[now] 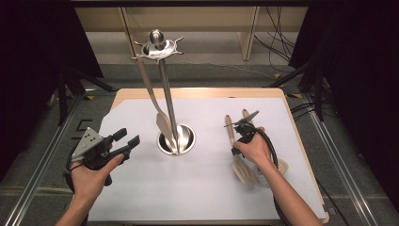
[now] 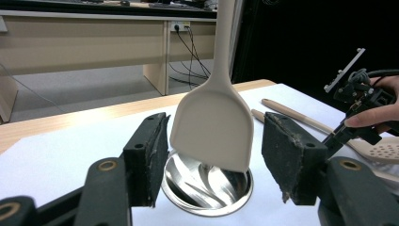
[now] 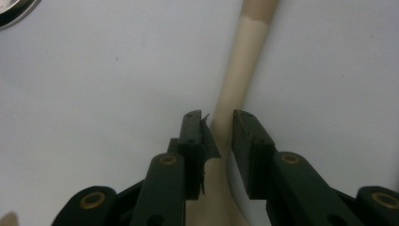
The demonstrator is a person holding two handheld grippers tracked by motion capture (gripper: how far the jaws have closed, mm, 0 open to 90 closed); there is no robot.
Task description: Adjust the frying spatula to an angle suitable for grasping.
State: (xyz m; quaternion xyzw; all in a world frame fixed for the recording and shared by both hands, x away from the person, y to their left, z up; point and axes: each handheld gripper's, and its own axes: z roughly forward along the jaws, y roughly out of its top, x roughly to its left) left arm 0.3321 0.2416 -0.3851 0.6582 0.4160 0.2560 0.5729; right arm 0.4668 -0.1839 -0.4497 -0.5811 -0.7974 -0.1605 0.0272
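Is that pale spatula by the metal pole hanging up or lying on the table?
Hanging. The pale beige spatula hangs by its handle from the silver metal rack atop the pole, blade just above the shiny round base.

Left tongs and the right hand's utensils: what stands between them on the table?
In the high view, the steel utensil stand with one pale spatula hanging on it; around it, bare white sheet.

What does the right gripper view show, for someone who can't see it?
Two black tongs straddle the pale handle of a spatula lying on a white table cover. A shiny metal base peeks in at the top left corner.
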